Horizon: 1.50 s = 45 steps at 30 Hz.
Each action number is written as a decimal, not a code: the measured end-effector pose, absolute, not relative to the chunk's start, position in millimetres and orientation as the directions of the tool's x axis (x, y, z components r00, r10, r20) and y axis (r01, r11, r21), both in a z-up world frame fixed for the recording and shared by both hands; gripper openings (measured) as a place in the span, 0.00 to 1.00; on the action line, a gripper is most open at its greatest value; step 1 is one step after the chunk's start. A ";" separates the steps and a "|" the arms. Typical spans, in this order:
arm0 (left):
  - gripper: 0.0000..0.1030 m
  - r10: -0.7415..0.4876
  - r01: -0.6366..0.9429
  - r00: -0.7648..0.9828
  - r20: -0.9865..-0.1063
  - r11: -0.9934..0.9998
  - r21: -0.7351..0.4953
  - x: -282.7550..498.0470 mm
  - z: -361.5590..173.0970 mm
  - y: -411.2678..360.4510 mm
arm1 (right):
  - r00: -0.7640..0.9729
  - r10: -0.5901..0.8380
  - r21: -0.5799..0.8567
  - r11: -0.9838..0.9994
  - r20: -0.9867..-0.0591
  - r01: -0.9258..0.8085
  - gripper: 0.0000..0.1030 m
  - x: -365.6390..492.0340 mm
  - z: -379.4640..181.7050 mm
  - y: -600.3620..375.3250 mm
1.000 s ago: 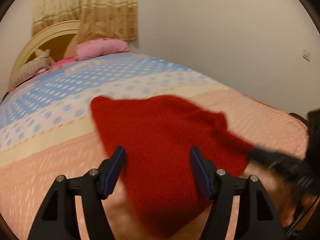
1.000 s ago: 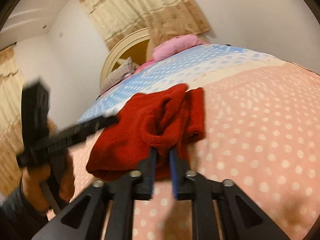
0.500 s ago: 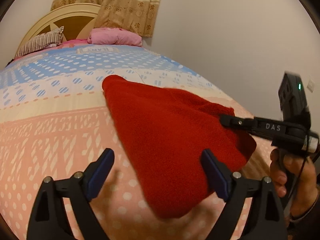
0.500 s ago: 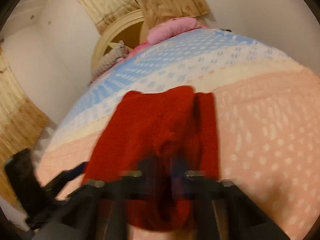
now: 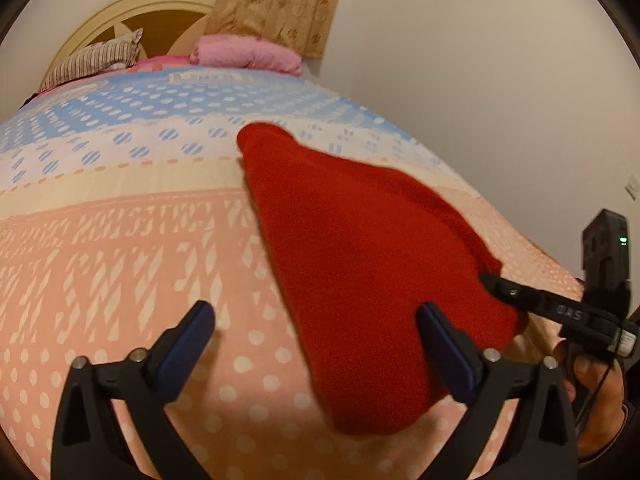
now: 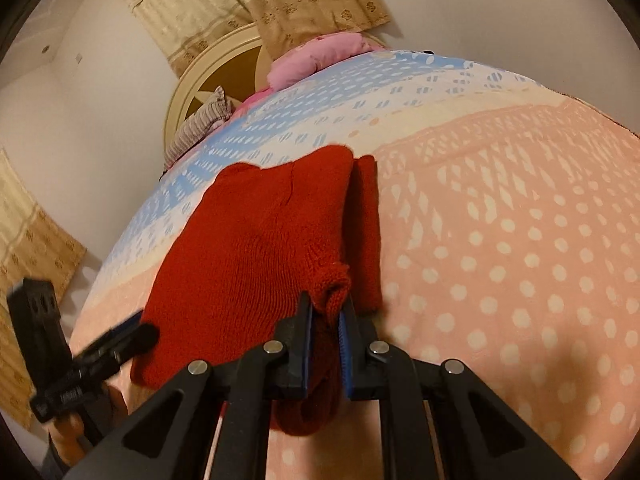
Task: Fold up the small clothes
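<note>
Right wrist view: right hand-held gripper (image 6: 325, 322) clamped on red knit garment (image 6: 256, 256) edge, low over bed (image 6: 520, 240). Left hand-held gripper (image 5: 316, 344) spread wide, empty, beside garment.

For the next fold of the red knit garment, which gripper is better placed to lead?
Right, probably. The right gripper is already shut on a bunched edge of the red knit garment, so it can carry that edge over. The left gripper is open, holding nothing.

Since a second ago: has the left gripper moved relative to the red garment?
Yes. The left gripper then framed the red garment between its open jaws; now it sits further left over the polka-dot bedspread, and only its right finger overlaps the cloth.
</note>
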<state>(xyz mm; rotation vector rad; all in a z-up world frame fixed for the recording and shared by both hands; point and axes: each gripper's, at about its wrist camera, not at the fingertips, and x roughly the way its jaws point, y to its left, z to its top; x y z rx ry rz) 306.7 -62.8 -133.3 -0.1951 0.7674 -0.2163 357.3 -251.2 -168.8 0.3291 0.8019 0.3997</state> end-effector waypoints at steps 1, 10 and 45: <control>1.00 -0.265 0.122 0.692 -0.672 0.960 -0.252 308.6 -135.3 -63.9 | 0.626 0.470 0.423 0.875 -0.623 -0.235 0.11 357.6 -167.4 -251.1; 1.00 -0.253 0.112 0.731 -0.633 0.960 -0.255 299.9 -129.5 -62.5 | 0.745 0.436 0.357 0.891 -0.504 -0.280 0.56 375.7 -102.5 -237.6; 1.00 -0.282 0.070 0.654 -0.702 0.946 -0.315 319.4 -154.6 -64.2 | 0.536 0.550 0.387 0.834 -0.641 -0.393 0.56 434.4 -163.9 -218.4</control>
